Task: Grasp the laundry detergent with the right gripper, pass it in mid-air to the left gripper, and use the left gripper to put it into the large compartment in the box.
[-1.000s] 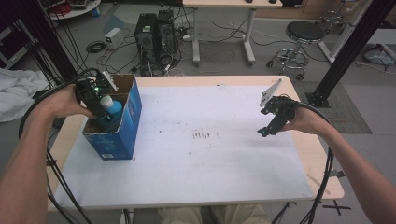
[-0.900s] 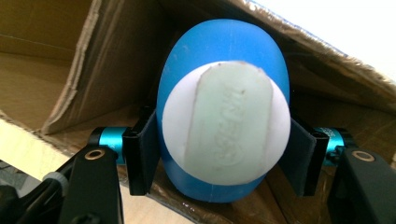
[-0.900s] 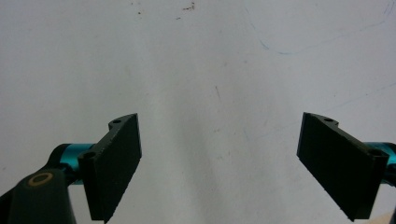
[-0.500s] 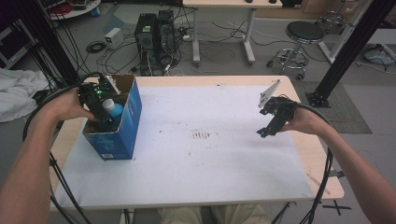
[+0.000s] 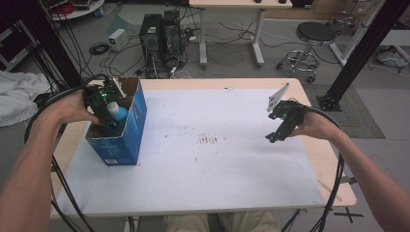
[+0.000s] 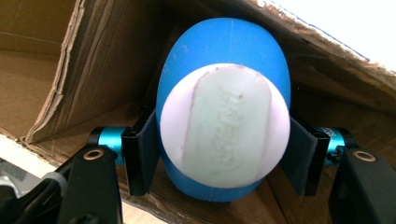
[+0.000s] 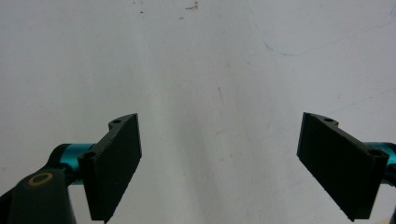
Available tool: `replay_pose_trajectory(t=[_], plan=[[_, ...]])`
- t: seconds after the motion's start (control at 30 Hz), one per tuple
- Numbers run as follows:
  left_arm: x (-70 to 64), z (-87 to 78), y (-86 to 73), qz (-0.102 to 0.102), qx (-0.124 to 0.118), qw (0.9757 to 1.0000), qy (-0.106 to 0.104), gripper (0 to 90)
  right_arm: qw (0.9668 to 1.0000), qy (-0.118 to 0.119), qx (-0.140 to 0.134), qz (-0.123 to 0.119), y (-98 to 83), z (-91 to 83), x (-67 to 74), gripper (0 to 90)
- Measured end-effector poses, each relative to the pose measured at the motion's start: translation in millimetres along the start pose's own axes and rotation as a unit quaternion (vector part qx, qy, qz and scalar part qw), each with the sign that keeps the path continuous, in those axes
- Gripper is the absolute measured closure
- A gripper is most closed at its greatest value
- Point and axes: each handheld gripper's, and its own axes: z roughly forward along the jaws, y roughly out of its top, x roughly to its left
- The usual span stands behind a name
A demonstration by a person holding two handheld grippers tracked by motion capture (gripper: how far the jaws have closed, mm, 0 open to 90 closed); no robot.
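Little has shifted since the earlier frames: both hands sit where they were, and the left claw (image 5: 107,123), down inside the blue cardboard box (image 5: 126,133), has just been easing open a touch with the blue bottle (image 6: 223,116) between its jaws. From the left gripper view the pads flank the bottle's white cap (image 6: 223,126) on both sides and look to be touching it, so the claw is clamped on the bottle, which lies inside the box against a brown inner wall. Over at the far side, the right claw (image 5: 274,137) hangs above the white sheet (image 5: 217,174) with its jaws spread wide and nothing between them. That sheet covers most of the tabletop (image 5: 333,179), whose pale wood shows along the edges; a few dark specks mark its middle. The box stands near the tabletop's left edge, leaving the whole middle open. Beyond the far edge, the floor holds computer towers (image 5: 162,36), loose cables and a stool (image 5: 309,38).
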Motion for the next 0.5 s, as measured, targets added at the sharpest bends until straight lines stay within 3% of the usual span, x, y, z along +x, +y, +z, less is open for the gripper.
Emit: replay_pose_trajectory(t=[0.5], plan=[[-0.1, -5.6, 1.7, -0.012, -0.007, 0.9999, -0.003, 26.8, 1.0, 0.005, -0.003, 0.004, -3.3, 3.7, 1.1, 13.0]])
